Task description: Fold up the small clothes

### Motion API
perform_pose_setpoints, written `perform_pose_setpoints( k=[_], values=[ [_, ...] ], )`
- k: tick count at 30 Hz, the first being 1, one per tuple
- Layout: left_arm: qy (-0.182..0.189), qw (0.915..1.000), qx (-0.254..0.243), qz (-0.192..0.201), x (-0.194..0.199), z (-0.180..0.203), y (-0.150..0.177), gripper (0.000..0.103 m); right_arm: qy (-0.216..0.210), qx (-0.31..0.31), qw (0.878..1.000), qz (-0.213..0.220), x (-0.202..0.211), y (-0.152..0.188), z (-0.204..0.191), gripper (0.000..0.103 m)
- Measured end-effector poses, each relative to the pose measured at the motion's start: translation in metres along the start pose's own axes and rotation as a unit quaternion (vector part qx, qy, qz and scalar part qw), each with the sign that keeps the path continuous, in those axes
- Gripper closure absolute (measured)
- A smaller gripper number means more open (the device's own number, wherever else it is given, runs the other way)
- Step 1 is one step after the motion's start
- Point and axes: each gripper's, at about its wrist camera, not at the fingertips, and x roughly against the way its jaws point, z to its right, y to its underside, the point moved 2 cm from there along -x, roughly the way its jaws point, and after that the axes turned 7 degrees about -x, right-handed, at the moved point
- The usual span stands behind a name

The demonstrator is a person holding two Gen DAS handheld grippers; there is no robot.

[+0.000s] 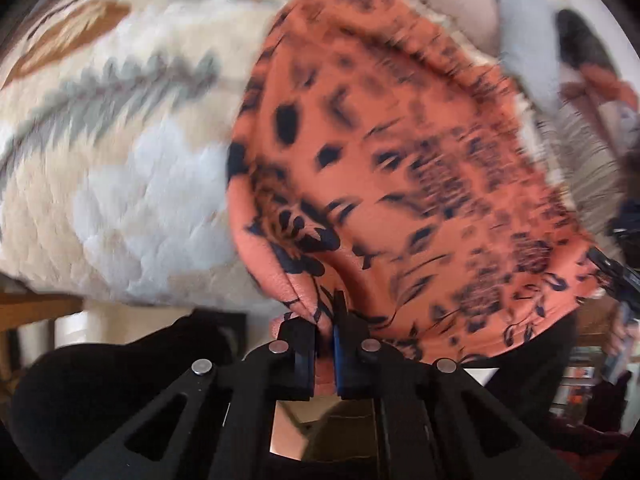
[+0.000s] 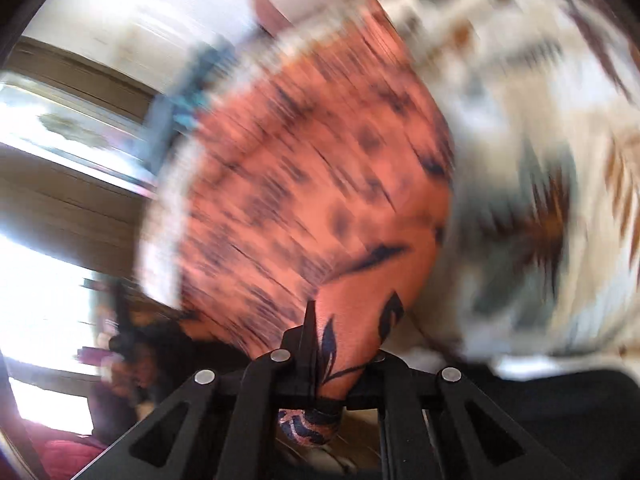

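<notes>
I hold 1 orange cloth (image 1: 384,168) with dark flowers, and each hand-held gripper pinches 1 corner of it. My left hand-held gripper (image 1: 325,336) is squeezed tight on the near edge. My right hand-held gripper (image 2: 320,360) is squeezed on another bunched corner, and some cloth pokes out under its fingers. The cloth hangs up in the air between my 2 tools, over the fluffy blanket (image 1: 112,152) with leaf shapes on it.

I think this is the step where I spread the cloth flat before the first fold. Next I must lower both corners together and keep the cloth pulled straight so it lands smooth on the blanket. Both views are blurry, so I cannot count other clothes for sure
</notes>
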Motion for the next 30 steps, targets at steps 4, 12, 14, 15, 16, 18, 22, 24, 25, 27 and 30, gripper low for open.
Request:
perform_pose_setpoints(
  k=[4,12,14,15,16,18,22,24,25,27,30],
  values=[
    [0.056,0.9948,-0.023,0.081,0.056,0.017,-0.053,0.096,-0.086,0.006,0.992,0.091,0.038,-0.042,-0.017,0.096],
    [0.101,0.9806,0.029,0.166,0.083,-0.018,-0.238,0.096,-0.11,-0.044,0.974,0.191,0.026,-0.183,-0.017,0.096],
    [0.086,0.9822,0.042,0.162,0.069,-0.031,-0.283,0.096,-0.107,-0.064,0.973,0.195,0.011,-0.23,-0.008,0.096],
    [0.077,0.9839,0.051,0.153,0.055,-0.038,-0.308,0.096,-0.108,-0.076,0.973,0.19,-0.002,-0.253,-0.003,0.096],
    [0.066,0.986,0.058,0.142,0.04,-0.042,-0.328,0.095,-0.103,-0.091,0.975,0.173,-0.02,-0.276,0.003,0.096],
    [0.03,0.9887,0.096,0.111,0.002,-0.055,-0.354,0.092,-0.084,-0.16,0.973,0.142,-0.057,-0.316,0.027,0.094],
    [0.035,0.9753,0.17,0.137,-0.031,-0.086,-0.357,0.089,-0.03,-0.255,0.963,0.077,-0.135,-0.349,0.091,0.092],
    [0.059,0.9587,0.199,0.195,-0.02,-0.096,-0.344,0.081,-0.082,-0.311,0.944,0.079,-0.15,-0.348,0.122,0.092],
    [0.047,0.9495,0.209,0.229,-0.01,-0.1,-0.336,0.075,-0.116,-0.332,0.932,0.085,-0.15,-0.346,0.133,0.092],
    [0.004,0.927,0.233,0.294,0.016,-0.104,-0.311,0.047,-0.159,-0.346,0.918,0.112,-0.138,-0.342,0.15,0.092],
    [-0.021,0.9101,0.239,0.338,0.039,-0.09,-0.275,0.043,-0.201,-0.341,0.909,0.133,-0.119,-0.341,0.158,0.092]
  ],
)
